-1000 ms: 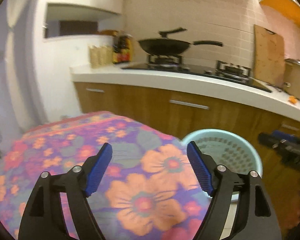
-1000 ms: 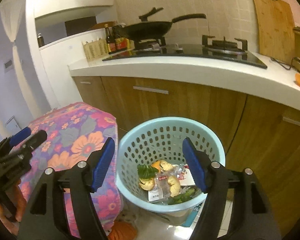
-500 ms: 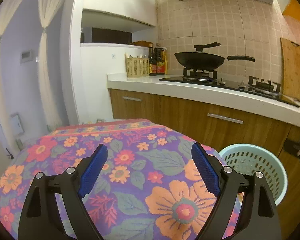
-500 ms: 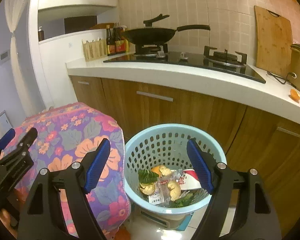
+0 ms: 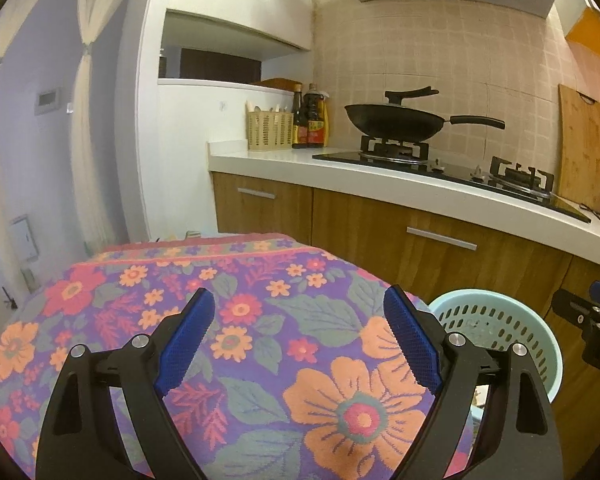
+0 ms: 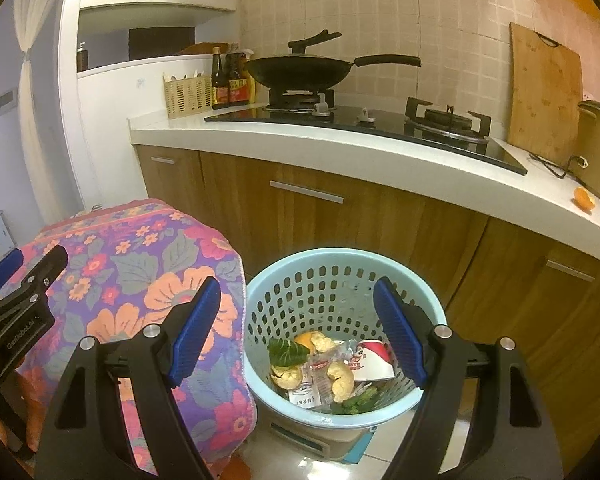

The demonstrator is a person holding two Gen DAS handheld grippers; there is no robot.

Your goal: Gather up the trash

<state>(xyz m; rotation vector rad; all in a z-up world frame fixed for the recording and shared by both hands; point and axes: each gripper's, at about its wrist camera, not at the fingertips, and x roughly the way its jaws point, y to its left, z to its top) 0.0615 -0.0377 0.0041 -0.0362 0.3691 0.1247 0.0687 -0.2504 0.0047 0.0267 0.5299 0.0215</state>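
1. Presently, the left tool (image 5: 298, 308) hangs over a flowered cloth (image 5: 228, 320) draped on a rounded piece of furniture. Its blue pads (image 5: 186, 344) stand spread wide, with nothing between them.
2. The right tool (image 6: 298, 300) hangs above a pale blue perforated basket (image 6: 428, 400). Its pads (image 6: 400, 336) are likewise spread wide and pinch nothing.
3. Trash (image 6: 328, 368) lies in the bottom of the basket: yellowish peels, a green leaf, a clear printed wrapper and a red-and-white paper cup on its side.
4. In the right wrist view the basket sits at 6 o'clock, low in the frame, with the flowered cloth just beside it at 8 o'clock. The left tool shows at 9 o'clock, over the cloth.
5. In the left wrist view the basket appears at 4 o'clock, partly hidden behind the tool's right finger. The right tool shows at the 3 o'clock edge.
6. A white bench (image 6: 340, 140) on wooden cabinets runs behind the basket, from 10 o'clock to 3 o'clock in the right wrist view.
7. On the bench:
   - a black wok (image 6: 300, 70) on the left burner of a stove (image 6: 380, 120), at 12 o'clock;
   - dark sauce bottles (image 6: 230, 80) and a woven holder (image 6: 188, 94), at 11 o'clock;
   - a wooden cutting board (image 6: 544, 92) leaning on the tiled wall, at 2 o'clock;
   - a small orange piece (image 6: 584, 199) near the bench edge, at 3 o'clock.
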